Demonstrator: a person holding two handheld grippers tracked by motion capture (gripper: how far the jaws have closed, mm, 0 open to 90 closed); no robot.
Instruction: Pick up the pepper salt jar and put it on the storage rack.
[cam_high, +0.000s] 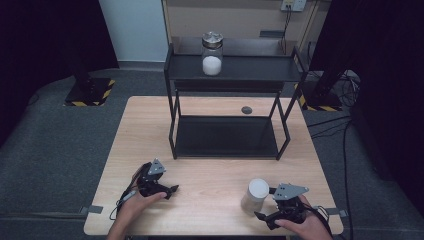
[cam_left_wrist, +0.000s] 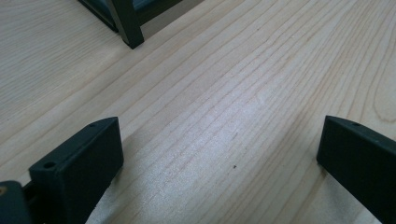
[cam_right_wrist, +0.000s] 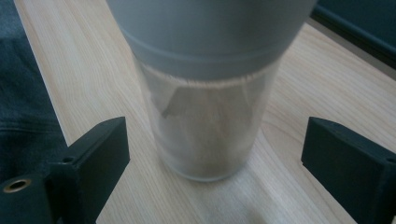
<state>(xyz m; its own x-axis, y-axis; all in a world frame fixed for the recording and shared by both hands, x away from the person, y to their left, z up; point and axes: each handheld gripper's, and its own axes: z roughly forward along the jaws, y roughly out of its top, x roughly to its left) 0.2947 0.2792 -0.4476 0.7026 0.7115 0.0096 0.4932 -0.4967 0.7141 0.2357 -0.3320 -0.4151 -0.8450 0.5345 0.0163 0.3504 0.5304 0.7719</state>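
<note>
near the front right corner of the bench (cam_high: 210, 200), upright: clear jar (cam_high: 255, 196) with pale lid, between the spread jaws of the right hand-held gripper (cam_high: 263, 216), pads clear of the glass. left hand-held gripper (cam_high: 172, 190) resting front left, jaws wide apart over bare wood. farther back, black shelf rack (cam_high: 235, 70) carrying second jar (cam_high: 212, 54).

Left claw (cam_high: 170, 190) low, jaws wide apart, right claw (cam_high: 263, 216) low, jaws spread, gripping nothing

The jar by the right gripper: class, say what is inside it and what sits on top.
The jar is clear and looks empty, though its wall is blurred. A grey lid caps it; the lid hides the jar's mouth.
</note>
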